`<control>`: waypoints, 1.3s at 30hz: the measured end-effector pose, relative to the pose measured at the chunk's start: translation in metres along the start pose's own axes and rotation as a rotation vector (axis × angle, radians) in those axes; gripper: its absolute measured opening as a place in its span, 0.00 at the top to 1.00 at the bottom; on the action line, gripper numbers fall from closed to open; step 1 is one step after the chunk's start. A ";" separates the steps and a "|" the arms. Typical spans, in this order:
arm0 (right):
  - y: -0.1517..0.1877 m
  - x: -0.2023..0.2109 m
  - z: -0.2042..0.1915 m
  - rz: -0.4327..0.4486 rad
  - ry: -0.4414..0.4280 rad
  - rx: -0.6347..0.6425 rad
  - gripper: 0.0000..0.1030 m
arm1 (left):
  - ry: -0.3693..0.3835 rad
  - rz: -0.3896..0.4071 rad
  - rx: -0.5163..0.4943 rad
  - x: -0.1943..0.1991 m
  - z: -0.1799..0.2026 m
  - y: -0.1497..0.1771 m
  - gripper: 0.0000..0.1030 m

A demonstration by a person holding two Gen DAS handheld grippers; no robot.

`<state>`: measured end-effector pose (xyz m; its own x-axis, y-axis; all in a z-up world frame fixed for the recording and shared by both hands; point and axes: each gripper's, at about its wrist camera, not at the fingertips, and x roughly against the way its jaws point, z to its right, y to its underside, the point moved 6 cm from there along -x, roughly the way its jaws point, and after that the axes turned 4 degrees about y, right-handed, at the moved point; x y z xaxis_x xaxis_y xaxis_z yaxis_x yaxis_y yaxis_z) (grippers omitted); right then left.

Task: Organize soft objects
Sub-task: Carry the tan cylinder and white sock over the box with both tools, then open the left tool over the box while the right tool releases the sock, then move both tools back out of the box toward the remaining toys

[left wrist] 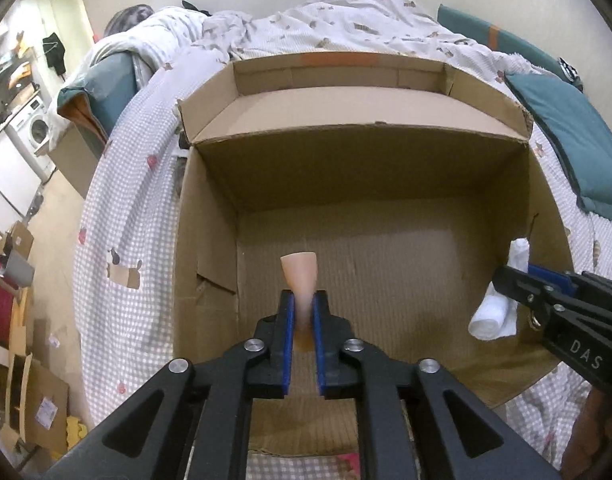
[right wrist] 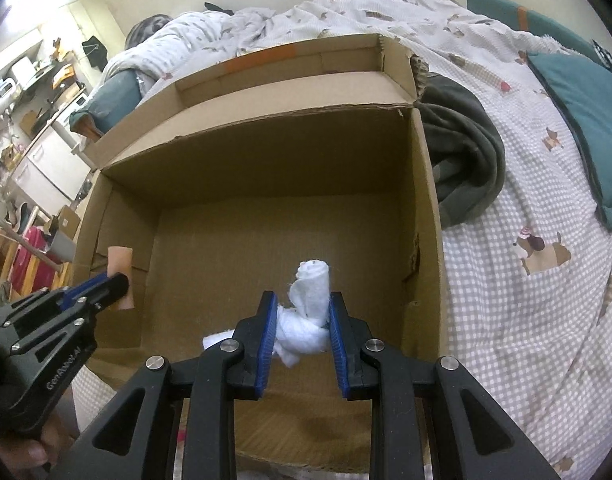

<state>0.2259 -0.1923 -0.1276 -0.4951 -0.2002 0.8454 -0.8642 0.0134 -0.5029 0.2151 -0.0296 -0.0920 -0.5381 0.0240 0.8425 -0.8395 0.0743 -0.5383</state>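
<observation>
While pillow (left wrist: 577,136) flanks box (left wrist: 385,160), dark blanket (right wrist: 461,152) presses its wall

A teal pillow (left wrist: 573,136) lies on the checked bedspread (left wrist: 134,208) far right of the claw; a dark green blanket (right wrist: 461,160) sits nearer. A washing machine (left wrist: 36,130) stands far left.

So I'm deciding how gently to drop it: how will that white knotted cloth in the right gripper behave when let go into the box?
The white cloth looks soft and floppy: it bulges past the right gripper pads. It probably weighs little and should land limp in the cardboard box, unlikely to roll or break.
</observation>
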 end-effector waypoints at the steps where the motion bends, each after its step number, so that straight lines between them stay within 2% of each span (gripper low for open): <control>1: 0.000 0.000 0.000 0.000 -0.001 -0.001 0.74 | -0.001 -0.002 0.001 0.000 0.000 0.000 0.90; 5: 0.000 0.000 0.000 0.003 -0.004 -0.006 0.74 | 0.004 -0.019 -0.007 -0.002 0.002 0.001 0.84; 7: 0.000 0.000 0.000 0.001 -0.002 -0.004 0.74 | 0.000 -0.025 -0.009 -0.005 0.002 0.001 0.78; 9: 0.000 0.000 -0.001 0.002 0.002 -0.002 0.74 | -0.006 -0.030 -0.009 -0.006 0.003 0.001 0.58; 11: -0.001 0.000 0.000 0.000 0.002 -0.007 0.74 | -0.013 -0.024 -0.002 -0.006 0.002 0.001 0.45; 12: -0.001 0.000 0.001 0.000 0.002 -0.011 0.74 | -0.015 -0.019 0.000 -0.004 0.001 0.001 0.42; 15: -0.002 0.000 0.004 -0.001 -0.004 -0.032 0.70 | -0.021 -0.015 -0.005 -0.004 0.001 0.000 0.42; 17: -0.003 0.001 0.006 0.000 -0.011 -0.050 0.61 | -0.025 -0.015 -0.007 -0.003 0.002 0.001 0.42; 19: -0.005 0.004 0.008 0.020 -0.019 -0.062 0.34 | -0.024 -0.016 -0.007 -0.003 0.002 0.001 0.42; 23: -0.009 0.011 0.009 0.059 -0.052 -0.080 0.27 | -0.030 -0.015 -0.011 -0.004 0.002 0.001 0.42; 26: -0.012 0.014 0.008 0.069 -0.092 -0.099 0.16 | -0.031 -0.012 -0.007 -0.003 0.001 0.001 0.42; 28: -0.013 0.016 0.005 0.081 -0.129 -0.107 0.00 | -0.031 -0.008 -0.002 -0.002 -0.001 0.000 0.42; 30: -0.015 0.020 0.001 0.095 -0.178 -0.110 0.00 | -0.033 -0.006 0.001 -0.001 -0.002 0.000 0.42; 34: -0.018 0.033 -0.005 0.160 -0.205 -0.099 0.00 | -0.034 0.001 0.006 0.001 -0.004 0.000 0.42; 39: -0.020 0.043 0.003 0.211 -0.195 -0.130 0.00 | -0.036 0.016 0.011 0.010 -0.005 0.001 0.42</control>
<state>0.2223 -0.2037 -0.0816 -0.6494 -0.3634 0.6680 -0.7543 0.1971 -0.6262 0.2093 -0.0239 -0.0843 -0.5540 -0.0105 0.8324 -0.8312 0.0635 -0.5524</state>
